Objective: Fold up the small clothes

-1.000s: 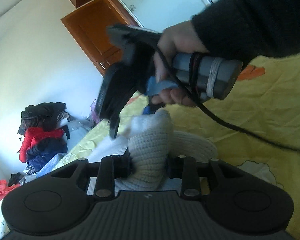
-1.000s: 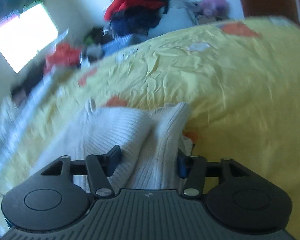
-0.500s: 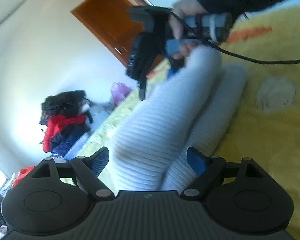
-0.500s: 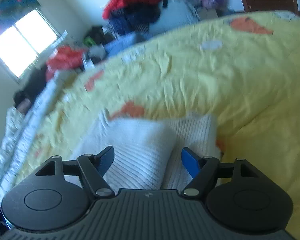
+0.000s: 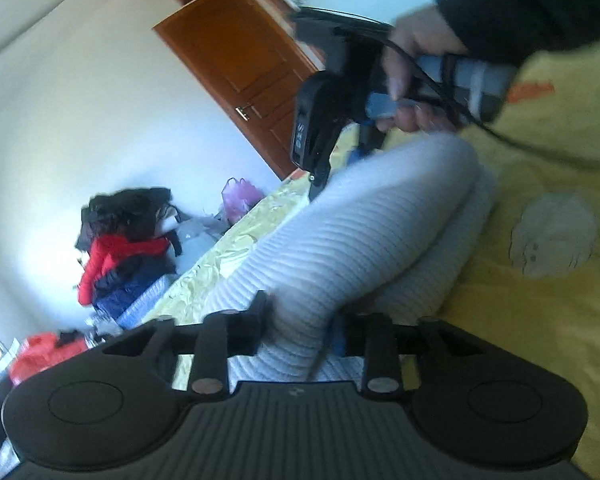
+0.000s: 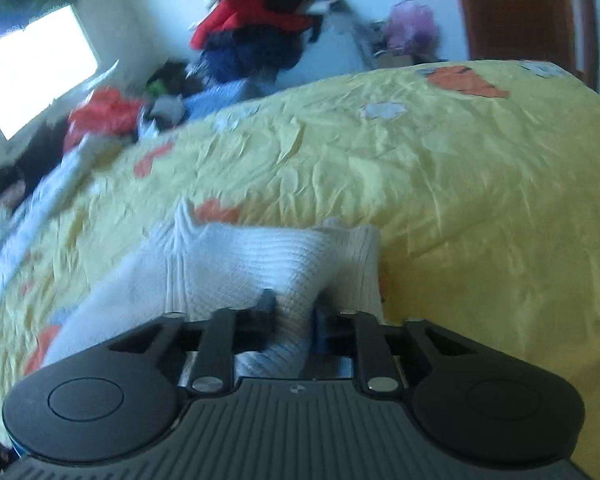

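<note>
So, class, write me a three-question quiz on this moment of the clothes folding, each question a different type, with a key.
1. True or false: the white knit garment lies on a yellow bedspread.
2. Multiple choice: what is between the fingers of the left gripper? A) a red jacket B) a fold of the white knit garment C) nothing
3. In the left wrist view, what does the person's hand hold above the garment?

Key:
1. True.
2. B.
3. The right gripper, by its handle; in its own view it too has a fold of the garment between its fingers.
</note>
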{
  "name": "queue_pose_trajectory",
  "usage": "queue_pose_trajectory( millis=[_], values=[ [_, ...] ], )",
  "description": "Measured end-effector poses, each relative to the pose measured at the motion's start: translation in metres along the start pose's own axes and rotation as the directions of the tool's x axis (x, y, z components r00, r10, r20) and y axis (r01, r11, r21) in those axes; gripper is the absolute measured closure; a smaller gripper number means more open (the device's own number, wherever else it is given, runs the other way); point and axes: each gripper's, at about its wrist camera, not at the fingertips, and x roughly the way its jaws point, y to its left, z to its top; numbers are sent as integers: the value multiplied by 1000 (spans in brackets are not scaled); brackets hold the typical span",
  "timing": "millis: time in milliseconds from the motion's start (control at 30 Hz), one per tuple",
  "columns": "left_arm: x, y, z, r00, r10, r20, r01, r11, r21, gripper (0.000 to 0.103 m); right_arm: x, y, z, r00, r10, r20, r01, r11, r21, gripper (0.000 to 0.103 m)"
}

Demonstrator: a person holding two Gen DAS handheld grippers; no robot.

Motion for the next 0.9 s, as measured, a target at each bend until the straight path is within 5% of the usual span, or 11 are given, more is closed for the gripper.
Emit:
queue_pose_trajectory(
  millis=[33, 67, 100, 200, 300, 433, 500, 633, 733, 867, 900],
  values=[
    [-6, 10, -3, 1000, -10, 8, 11, 1000, -25, 48, -5, -1, -1, 1000, 25, 4, -25, 999, 35, 38],
    [-15, 20, -5, 1000, -11, 26, 12, 999, -47, 27, -15, -2, -2, 998, 54, 27, -56, 996, 73, 27],
    [-20, 34, -8, 999, -6, 49, 9, 997, -71, 13, -23, -2, -4, 996, 79, 44, -83, 992, 97, 23],
    [-36, 63, -15, 995, -6, 97, 21, 987, -157, 11, -43, -3, -11, 985, 172, 30, -174, 976, 133, 22],
    [-20, 82, -18, 999, -3, 35, 11, 972, -236, 11, -35, -1, -17, 988, 149, -42, -143, 983, 112, 23],
    [9, 71, -10, 995, -98, -2, 94, 963, -251, 12, -23, 11, -26, 995, 73, -61, -72, 997, 20, 48],
    [13, 59, -8, 985, -171, 0, 166, 954, -250, 13, -34, 14, -24, 995, 87, -56, -87, 996, 9, 79],
    [16, 51, -14, 979, -204, -14, 192, 939, -286, 13, -44, 7, -31, 997, 35, -66, -37, 999, -20, 88],
    [16, 68, -13, 975, -222, -5, 207, 919, -335, 12, -43, -1, -38, 999, 43, -31, -42, 999, 18, 74],
    [3, 121, -17, 978, -204, 38, 195, 842, -503, 4, -69, -3, -34, 997, 55, 61, -58, 996, 61, 12],
    [4, 137, -22, 977, -211, 39, 196, 804, -561, 1, -75, -7, -32, 993, 59, 98, -66, 995, 71, 8]
  ],
)
